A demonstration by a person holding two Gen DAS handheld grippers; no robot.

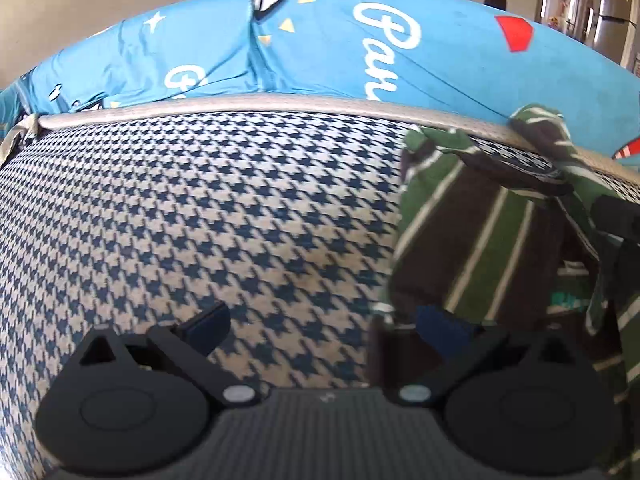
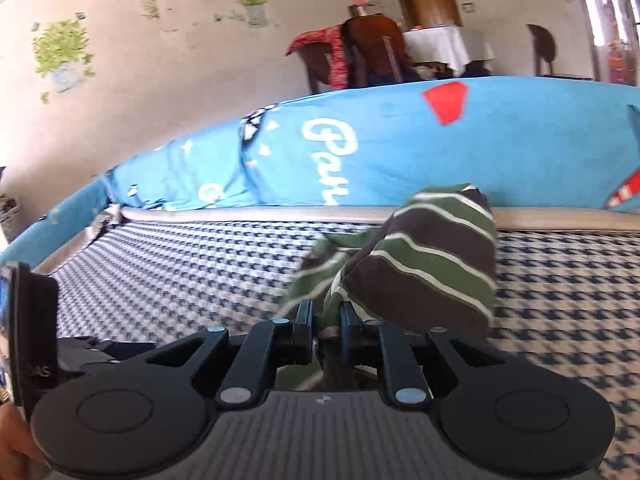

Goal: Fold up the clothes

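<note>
A green and brown striped garment with thin white lines is lifted off the houndstooth bed surface. My right gripper is shut on a bunched edge of it, and the cloth bulges up ahead of the fingers. In the left wrist view the same garment hangs at the right. My left gripper is open wide over the houndstooth surface. Its right finger is at the garment's lower edge, with no cloth between the fingers.
A blue cover with white lettering rises along the far side, behind a grey piped edge. Beyond it are a wall with plant stickers, chairs and a white-clothed table. The other gripper's body shows at the left edge.
</note>
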